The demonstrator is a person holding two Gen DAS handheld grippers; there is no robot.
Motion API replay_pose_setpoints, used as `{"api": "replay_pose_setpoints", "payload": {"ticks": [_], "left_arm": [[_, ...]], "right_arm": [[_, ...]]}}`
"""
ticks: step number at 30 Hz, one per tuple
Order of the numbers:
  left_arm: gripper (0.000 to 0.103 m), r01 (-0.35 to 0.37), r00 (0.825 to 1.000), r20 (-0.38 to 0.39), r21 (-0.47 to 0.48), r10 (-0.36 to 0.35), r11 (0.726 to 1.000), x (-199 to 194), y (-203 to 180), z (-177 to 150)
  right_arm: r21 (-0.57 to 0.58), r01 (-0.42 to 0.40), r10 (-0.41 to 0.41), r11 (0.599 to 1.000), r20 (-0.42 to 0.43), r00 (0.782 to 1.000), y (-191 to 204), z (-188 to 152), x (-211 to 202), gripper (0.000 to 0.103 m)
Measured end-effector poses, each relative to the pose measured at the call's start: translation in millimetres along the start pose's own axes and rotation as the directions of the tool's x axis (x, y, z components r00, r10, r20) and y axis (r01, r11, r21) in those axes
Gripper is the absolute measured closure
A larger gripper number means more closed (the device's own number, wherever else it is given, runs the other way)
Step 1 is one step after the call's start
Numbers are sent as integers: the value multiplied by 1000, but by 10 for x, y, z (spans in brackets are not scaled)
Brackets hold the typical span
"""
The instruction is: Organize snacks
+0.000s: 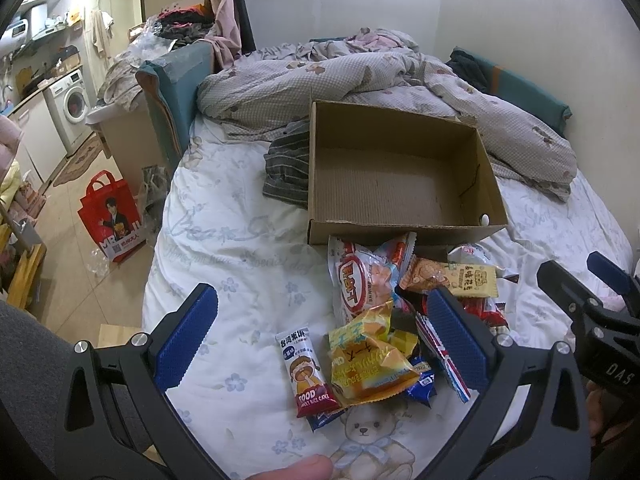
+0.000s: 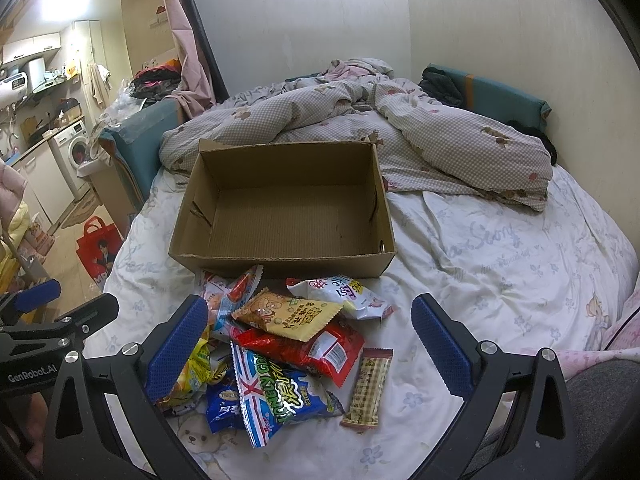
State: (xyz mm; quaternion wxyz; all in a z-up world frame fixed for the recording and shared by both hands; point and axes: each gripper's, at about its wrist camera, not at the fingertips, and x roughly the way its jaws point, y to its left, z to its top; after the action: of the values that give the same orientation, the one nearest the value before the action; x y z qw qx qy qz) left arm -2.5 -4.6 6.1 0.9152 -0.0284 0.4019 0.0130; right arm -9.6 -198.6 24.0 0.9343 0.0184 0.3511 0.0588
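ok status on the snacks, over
Left gripper and right gripper open, holding nothing. Snack packets piled on the bed, cardboard box empty behind them. Nothing blocking.

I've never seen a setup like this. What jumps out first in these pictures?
First the heap of bright snack packets on the white bedsheet, with an empty cardboard box just behind it. Then two pairs of blue-padded tongs, the left tongs and the right tongs, both open and hovering over the pile, holding nothing. Behind the box lies a rumpled checked duvet.
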Motion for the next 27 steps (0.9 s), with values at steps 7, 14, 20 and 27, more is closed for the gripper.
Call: {"api": "replay_pose_setpoints", "payload": {"ticks": [7,14,20,27], "left_arm": [[0,0,1000,5,0,0,1000,6,-6,3],[0,-1,1000,5,-1,1,1000,9,-9,6],[0,-1,1000,6,2,1,1000,6,-4,7],[0,-1,1000,6,2,1,1000,5,-3,0]], "right_arm": [[0,2,-2,1000,0,1000,-6,-6,6,0],[0,2,-2,1000,1,1000,-7,-6,5,0],[1,2,-2,1000,0,1000,-5,-5,4,0],[1,1,-1,1000,0,1000,-4,-4,8,0]]}}
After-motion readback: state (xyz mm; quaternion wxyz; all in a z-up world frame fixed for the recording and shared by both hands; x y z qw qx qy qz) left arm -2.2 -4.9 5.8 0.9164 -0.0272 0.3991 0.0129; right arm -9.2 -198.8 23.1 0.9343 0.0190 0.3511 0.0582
